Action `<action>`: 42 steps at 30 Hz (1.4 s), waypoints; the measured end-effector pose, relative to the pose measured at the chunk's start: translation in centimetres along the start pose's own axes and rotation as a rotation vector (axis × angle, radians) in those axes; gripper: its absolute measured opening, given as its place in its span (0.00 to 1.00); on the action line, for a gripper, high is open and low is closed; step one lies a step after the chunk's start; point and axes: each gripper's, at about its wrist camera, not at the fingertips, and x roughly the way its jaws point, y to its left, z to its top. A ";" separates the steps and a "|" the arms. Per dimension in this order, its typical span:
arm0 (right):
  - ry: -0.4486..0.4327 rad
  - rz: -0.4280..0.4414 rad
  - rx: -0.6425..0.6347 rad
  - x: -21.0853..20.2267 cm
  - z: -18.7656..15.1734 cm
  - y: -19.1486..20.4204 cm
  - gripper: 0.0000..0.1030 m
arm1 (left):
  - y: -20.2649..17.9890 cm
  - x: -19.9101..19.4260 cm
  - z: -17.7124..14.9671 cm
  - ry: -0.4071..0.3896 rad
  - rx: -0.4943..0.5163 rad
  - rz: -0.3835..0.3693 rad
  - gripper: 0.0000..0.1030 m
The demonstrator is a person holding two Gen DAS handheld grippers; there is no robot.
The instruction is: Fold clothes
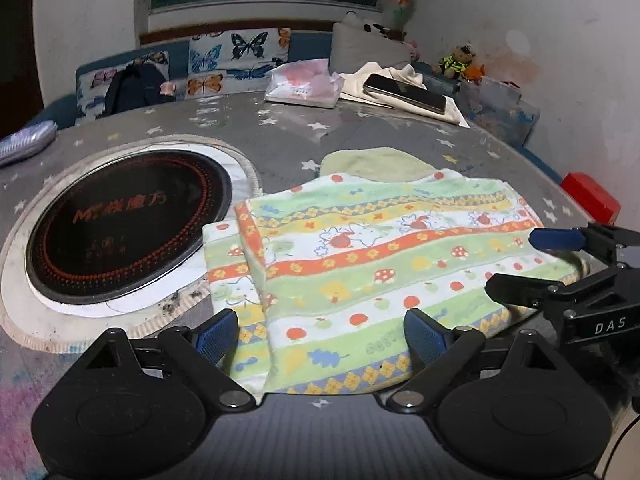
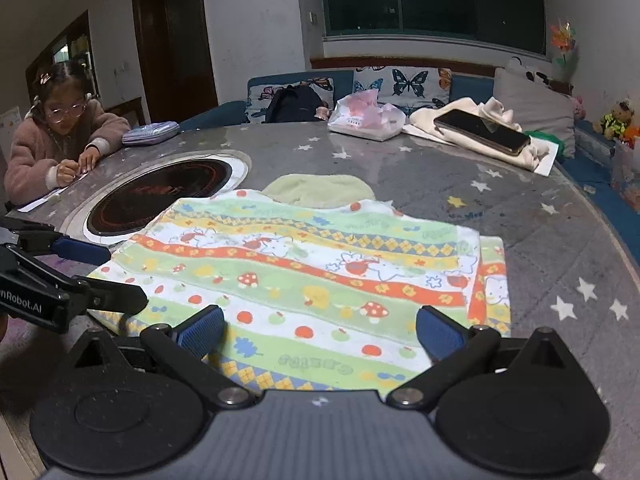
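While both tools hang low over the near edge of the table (image 2: 520, 200), the left gripper (image 1: 322, 330) has its blue-padded fingers (image 1: 218, 334) spread wide with nothing between them, and the right gripper (image 2: 320, 330) is spread just as wide, also empty. Between and beyond each pair of fingers lies the garment (image 2: 304, 280), a small striped piece printed with mushrooms, apples and cartoon animals, flat on the star-patterned cover. One side is folded over itself. A pale green flap (image 2: 320, 190) shows at its far edge. Just beside the garment, a round black cooktop (image 1: 124, 228) is set into the table. Farther back lie a phone (image 2: 482, 130) on a cream cloth (image 2: 532, 156) and a plastic bag (image 2: 366, 118). A child (image 2: 60, 136) in glasses sits at the far left, writing.
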 end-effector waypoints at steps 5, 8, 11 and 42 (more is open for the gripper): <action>-0.022 -0.025 -0.011 0.4 1.5 0.1 1.00 | 0.4 0.0 1.5 -0.025 -0.028 0.001 0.83; -0.003 -0.048 0.000 1.6 2.0 0.0 1.00 | 1.0 0.8 2.6 -0.022 -0.063 0.011 0.78; 0.037 -0.071 0.004 2.6 1.9 -0.1 1.00 | 1.8 2.1 3.1 0.002 -0.094 0.035 0.73; 0.045 0.216 -0.436 -0.1 1.2 12.1 0.84 | 6.0 1.0 2.3 0.042 -0.242 0.124 1.00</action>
